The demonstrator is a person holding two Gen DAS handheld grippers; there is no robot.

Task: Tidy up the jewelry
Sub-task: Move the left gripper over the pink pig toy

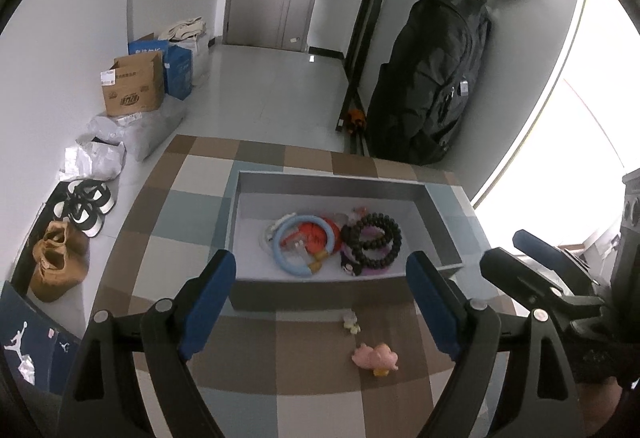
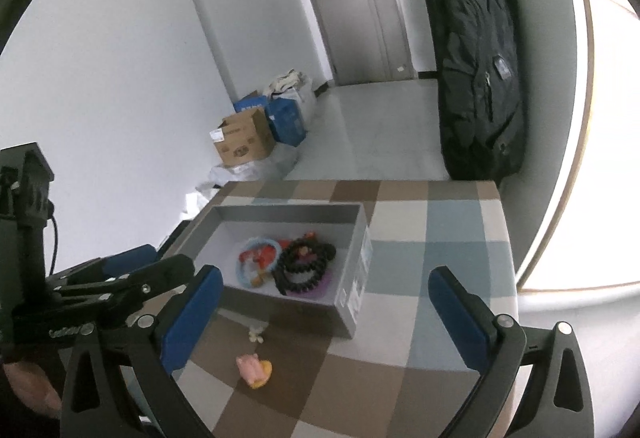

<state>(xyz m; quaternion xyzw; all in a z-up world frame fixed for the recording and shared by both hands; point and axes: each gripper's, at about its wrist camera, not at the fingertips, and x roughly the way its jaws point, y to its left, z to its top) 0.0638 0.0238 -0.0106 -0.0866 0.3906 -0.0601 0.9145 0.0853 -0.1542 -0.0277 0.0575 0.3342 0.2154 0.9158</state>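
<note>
Landmark: grey box (image 1: 436,215) on the checked tablecloth (image 1: 192,177).

Pink clip (image 1: 375,356) lies on the cloth in front of the box's near wall, apart from it. Seen from the left wrist it sits below and between the fingers of the left gripper (image 1: 320,308), nearer the right-hand one, touching neither. Its long axis runs roughly parallel to the box's near wall; yellow end toward the camera. Small pale charm (image 1: 351,322) lies between the clip and the box; its heading cannot be told.

Inside the box: blue bangle (image 1: 286,238), orange piece (image 1: 314,234), dark bead bracelet (image 1: 374,240), bunched together toward the near wall.

Left gripper: jaws spread wide, nothing between them. Right gripper (image 2: 326,312): jaws likewise wide apart, holding nothing, hanging over the cloth before the box's near corner
</note>
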